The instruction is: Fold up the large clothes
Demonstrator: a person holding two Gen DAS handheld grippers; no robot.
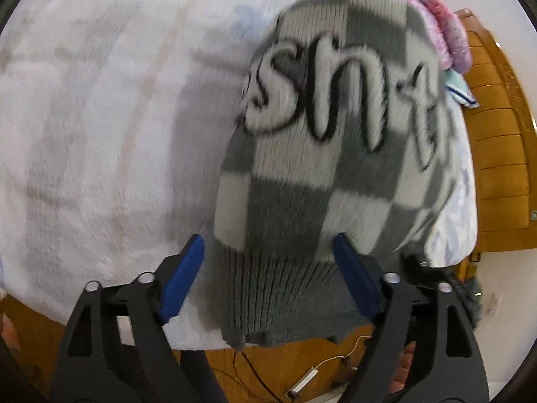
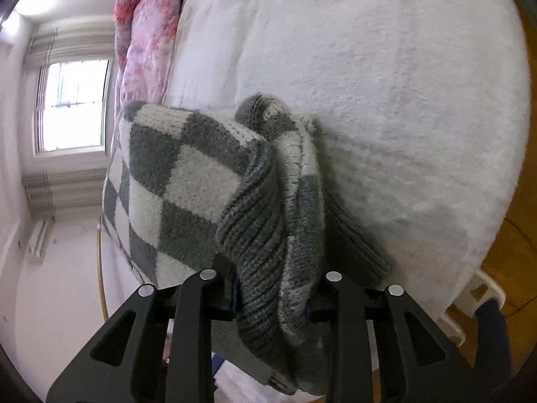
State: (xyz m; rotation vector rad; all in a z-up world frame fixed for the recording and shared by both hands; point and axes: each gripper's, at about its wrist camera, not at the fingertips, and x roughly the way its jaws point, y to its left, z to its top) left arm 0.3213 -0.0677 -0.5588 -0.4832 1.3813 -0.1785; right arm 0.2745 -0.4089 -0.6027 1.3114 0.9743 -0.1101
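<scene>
A grey-and-white checked knit sweater (image 1: 319, 174) with black-edged white lettering lies on the white fluffy blanket (image 1: 100, 134). In the left wrist view my left gripper (image 1: 268, 268) stands open over the blanket's near edge. Its blue pads (image 1: 183, 278) flank the sweater's grey ribbed hem, and the left pad is clear of the knit. In the right wrist view the sweater (image 2: 174, 181) is folded into a thick bundle. My right gripper (image 2: 272, 302) is shut on a bunched part of its ribbed hem, which hides the pads almost entirely.
A pink flowered quilt (image 2: 147, 33) is piled along the far side of the bed (image 2: 402, 100). Wooden flooring (image 1: 496, 154) borders the bed, with cables and a small adapter (image 1: 302, 383) below the near edge. A bright window (image 2: 74, 104) is on the left wall.
</scene>
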